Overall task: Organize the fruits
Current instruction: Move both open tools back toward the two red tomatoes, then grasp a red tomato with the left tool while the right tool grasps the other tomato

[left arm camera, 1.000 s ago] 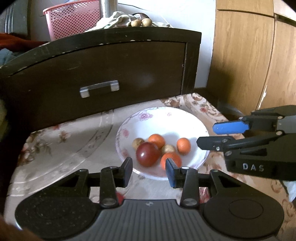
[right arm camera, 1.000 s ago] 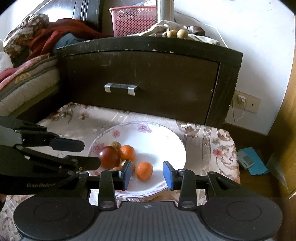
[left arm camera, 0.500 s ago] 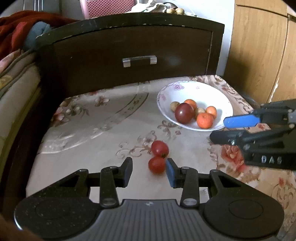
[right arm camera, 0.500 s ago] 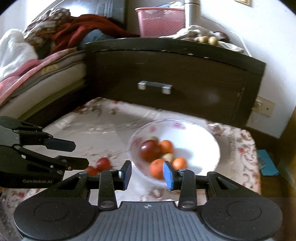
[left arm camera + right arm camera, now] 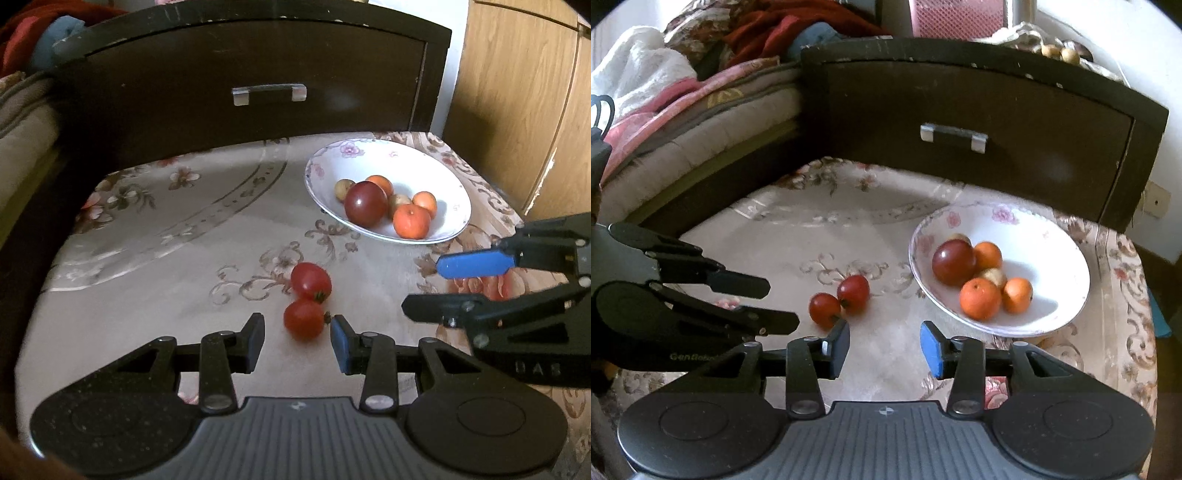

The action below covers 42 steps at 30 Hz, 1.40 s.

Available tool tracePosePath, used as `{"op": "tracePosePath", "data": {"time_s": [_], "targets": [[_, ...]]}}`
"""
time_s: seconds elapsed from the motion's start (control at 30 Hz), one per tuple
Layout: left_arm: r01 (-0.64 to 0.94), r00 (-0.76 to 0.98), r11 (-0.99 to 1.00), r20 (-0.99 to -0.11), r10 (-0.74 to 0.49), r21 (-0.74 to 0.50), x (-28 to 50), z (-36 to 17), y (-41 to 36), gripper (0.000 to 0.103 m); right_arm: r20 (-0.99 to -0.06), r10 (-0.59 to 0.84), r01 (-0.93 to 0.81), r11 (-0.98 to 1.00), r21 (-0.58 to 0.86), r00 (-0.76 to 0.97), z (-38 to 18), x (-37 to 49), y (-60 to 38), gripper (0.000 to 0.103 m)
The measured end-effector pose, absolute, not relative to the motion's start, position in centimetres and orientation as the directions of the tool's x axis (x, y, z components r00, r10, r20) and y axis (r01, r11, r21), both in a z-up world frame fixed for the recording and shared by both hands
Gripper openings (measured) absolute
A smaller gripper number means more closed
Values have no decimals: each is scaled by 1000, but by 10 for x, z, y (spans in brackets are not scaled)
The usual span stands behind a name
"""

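In the left wrist view, the left gripper [image 5: 297, 341] sits at the lower middle of the frame with its jaws partly open and nothing pressed between them. A small red tomato [image 5: 304, 319] lies on the cloth in the gap just ahead of the fingertips, and the pads do not touch it. A second tomato [image 5: 311, 281] lies directly above it in the frame, touching the first one.

In the right wrist view, the right gripper [image 5: 884, 347] is also at the lower middle. Its jaws have just been opening, and only bare cloth shows between them. The two tomatoes appear to the upper left of its left finger, and the nearer one is close to that fingertip.

The white bowl [image 5: 454, 192] with pink flowers on its rim stands at the right of the centre in both views, well apart from the tomatoes. Inside it are a dark red fruit [image 5: 365, 204], three oranges [image 5: 412, 221] and two small tan fruits, all close together.

Everything rests on a flowered tablecloth [image 5: 166, 258]. Behind it, across the upper part of both frames, stands a dark wooden drawer [image 5: 258, 74] with a metal handle [image 5: 269, 94]. Blankets are piled at the upper left of the right wrist view.
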<state>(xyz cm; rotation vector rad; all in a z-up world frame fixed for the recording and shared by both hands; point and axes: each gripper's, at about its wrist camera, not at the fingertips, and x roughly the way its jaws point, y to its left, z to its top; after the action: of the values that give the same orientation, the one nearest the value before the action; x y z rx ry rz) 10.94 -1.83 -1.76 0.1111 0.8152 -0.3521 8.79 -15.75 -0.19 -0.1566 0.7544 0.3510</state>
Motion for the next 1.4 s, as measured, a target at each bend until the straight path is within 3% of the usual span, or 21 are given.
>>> {"op": "tracePosePath", "data": {"time_s": [0.53,1.2,1.4], "targets": [[379,618,925,-742,-259,-7,125,-41,-34,44,-718,241,-341,940,5,653,-13,96,-171,36],[282,563,958,-802,-199,-40,109,-33,-3,41,-701,293,-370,928,46,650,-8,121,-132,36],[270,557,961,-804,-206,-58,110,-33,-2,41,-734,267,-361,932,33,624,-22,145,-110,36]]}}
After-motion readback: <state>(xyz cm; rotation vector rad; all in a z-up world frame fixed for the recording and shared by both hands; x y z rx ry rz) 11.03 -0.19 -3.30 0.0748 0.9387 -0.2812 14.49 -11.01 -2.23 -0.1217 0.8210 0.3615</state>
